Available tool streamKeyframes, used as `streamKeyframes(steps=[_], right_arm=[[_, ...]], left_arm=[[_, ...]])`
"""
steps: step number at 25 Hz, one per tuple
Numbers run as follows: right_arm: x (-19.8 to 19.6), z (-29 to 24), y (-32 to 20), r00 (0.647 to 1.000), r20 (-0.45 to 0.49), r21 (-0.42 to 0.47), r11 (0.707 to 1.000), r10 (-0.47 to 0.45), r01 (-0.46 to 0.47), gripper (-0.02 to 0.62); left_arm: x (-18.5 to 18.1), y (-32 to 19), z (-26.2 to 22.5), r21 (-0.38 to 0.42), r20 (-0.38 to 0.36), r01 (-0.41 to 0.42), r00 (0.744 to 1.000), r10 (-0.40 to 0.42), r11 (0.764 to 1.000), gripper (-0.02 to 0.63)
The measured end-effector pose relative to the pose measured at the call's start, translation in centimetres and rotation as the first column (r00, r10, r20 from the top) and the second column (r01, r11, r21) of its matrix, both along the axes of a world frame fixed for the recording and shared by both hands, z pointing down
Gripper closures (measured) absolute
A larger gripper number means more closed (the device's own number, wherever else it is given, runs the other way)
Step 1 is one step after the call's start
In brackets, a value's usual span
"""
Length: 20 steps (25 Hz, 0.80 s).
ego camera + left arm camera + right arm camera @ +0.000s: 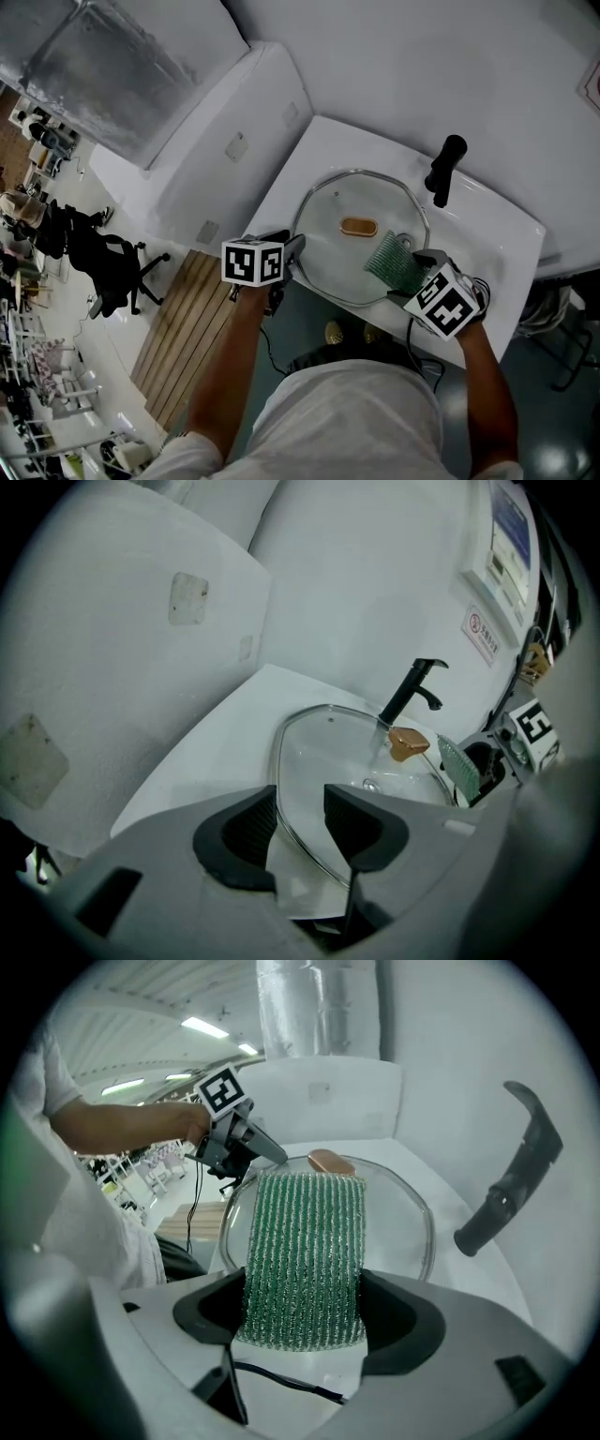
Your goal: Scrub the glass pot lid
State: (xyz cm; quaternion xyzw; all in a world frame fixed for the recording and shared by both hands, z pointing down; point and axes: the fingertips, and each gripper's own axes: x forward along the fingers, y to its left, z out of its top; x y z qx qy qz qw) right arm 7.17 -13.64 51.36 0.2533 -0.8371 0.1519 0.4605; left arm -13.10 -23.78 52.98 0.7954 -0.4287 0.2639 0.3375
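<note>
Covering white sink (506, 251), glass lid (336, 255), perhaps office (66, 309)

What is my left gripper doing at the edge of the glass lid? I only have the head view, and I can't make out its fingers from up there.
Observer: The left gripper has its fingers apart. The rim of the glass lid runs between them, and a gap shows between the rim and one finger, so it isn't clamped.
Operator: And the scrubber on the right, is it properly held?
Observer: Yes. The right gripper is shut on the green scouring pad, with one finger pressed against each side edge of the pad.
</note>
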Motion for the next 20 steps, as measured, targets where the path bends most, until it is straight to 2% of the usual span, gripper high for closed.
streamKeyframes(steps=[5, 8, 15, 20], right_arm=[[0.7, -0.4, -0.6, 0.982, 0.172, -0.013, 0.997, 0.075, -0.074, 0.247], [0.8, -1.2, -0.7, 0.97, 0.229, -0.004, 0.996, 0.086, -0.087, 0.247], [1.0, -3.8, -1.0, 0.958, 0.275, 0.037, 0.995, 0.079, -0.093, 0.247], [0.8, -6.3, -1.8, 0.956, 0.287, 0.083, 0.992, 0.067, -0.094, 0.247]], left_arm=[[0.2, 0.0, 0.1, 0.008, 0.021, 0.001, 1.0, -0.001, 1.0, 0.443], [0.2, 0.0, -0.1, 0.025, 0.034, 0.003, 0.999, -0.004, 1.0, 0.451], [0.1, 0.6, -0.7, 0.052, 0.039, 0.013, 0.999, -0.015, 0.999, 0.449], [0.3, 0.8, -2.6, 0.105, 0.029, 0.013, 0.999, -0.016, 0.994, 0.449]])
